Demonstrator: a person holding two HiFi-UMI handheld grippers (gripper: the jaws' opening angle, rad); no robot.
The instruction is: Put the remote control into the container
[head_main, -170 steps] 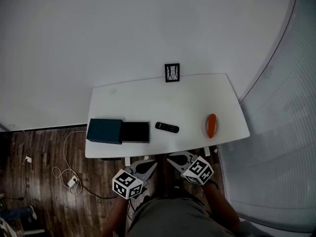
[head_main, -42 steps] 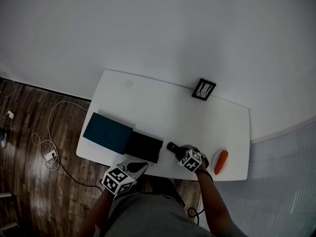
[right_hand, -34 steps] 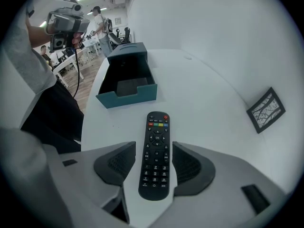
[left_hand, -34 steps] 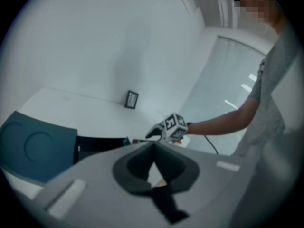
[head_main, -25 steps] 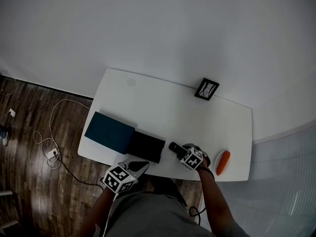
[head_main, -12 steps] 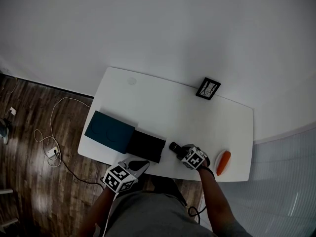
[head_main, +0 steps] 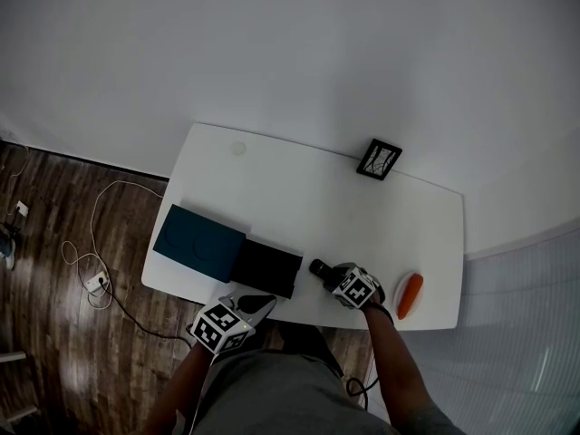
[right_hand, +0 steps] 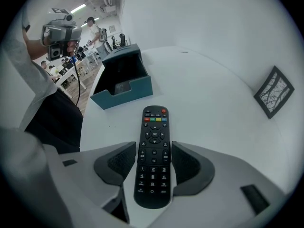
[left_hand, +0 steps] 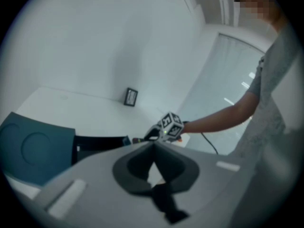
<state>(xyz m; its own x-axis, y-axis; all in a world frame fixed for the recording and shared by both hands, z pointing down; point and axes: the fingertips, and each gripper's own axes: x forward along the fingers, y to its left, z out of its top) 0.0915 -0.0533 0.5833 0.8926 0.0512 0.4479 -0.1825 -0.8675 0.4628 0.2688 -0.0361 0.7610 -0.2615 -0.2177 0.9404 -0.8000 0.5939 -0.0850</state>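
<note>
Right now the remote control lies flat on the white counter, just beside the open container, on the side away from its teal lid. Right tool is clamped on the remote's lower half, one pad against each long edge, with the button end pointing at the container. Left tool has its tips together with nothing between them, and hangs off the counter edge near the container. Picture frame stands well beyond the container at the counter's far edge.
</note>
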